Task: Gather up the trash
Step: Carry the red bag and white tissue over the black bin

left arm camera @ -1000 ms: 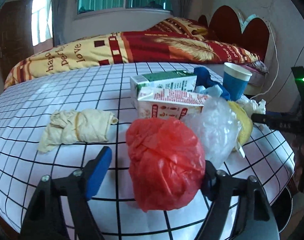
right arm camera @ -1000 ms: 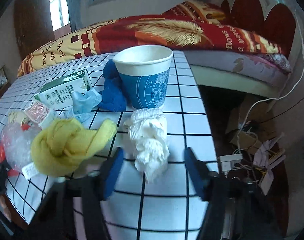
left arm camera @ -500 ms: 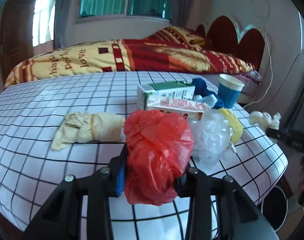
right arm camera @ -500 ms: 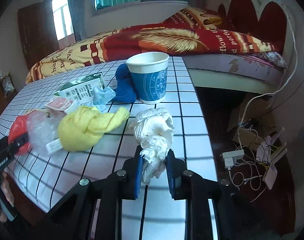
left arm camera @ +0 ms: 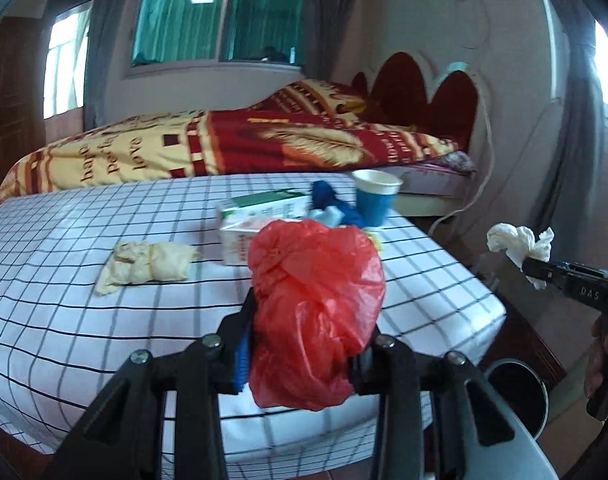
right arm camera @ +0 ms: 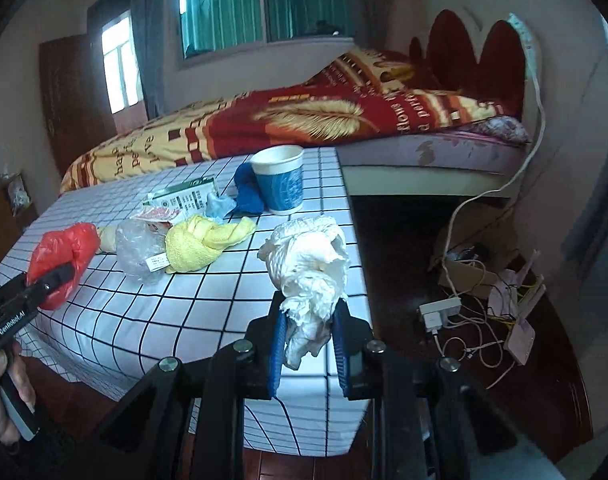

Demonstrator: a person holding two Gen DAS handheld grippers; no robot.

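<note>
My left gripper is shut on a crumpled red plastic bag, held above the checked bed sheet. In the right wrist view my right gripper is shut on a white tissue wad, held over the bed's corner. Each view shows the other gripper at its edge: the tissue at right, the red bag at left. A beige wad, cartons, a blue paper cup, a yellow cloth and a clear bag lie on the sheet.
A dark round bin stands on the floor off the bed's near right corner. A power strip with cables lies on the floor to the right. A second bed with a red and yellow blanket stands behind.
Both grippers closed on their items, the left on the red bag and the right on the tissue. Both then lifted them off the sheet and drew back from the bed.
</note>
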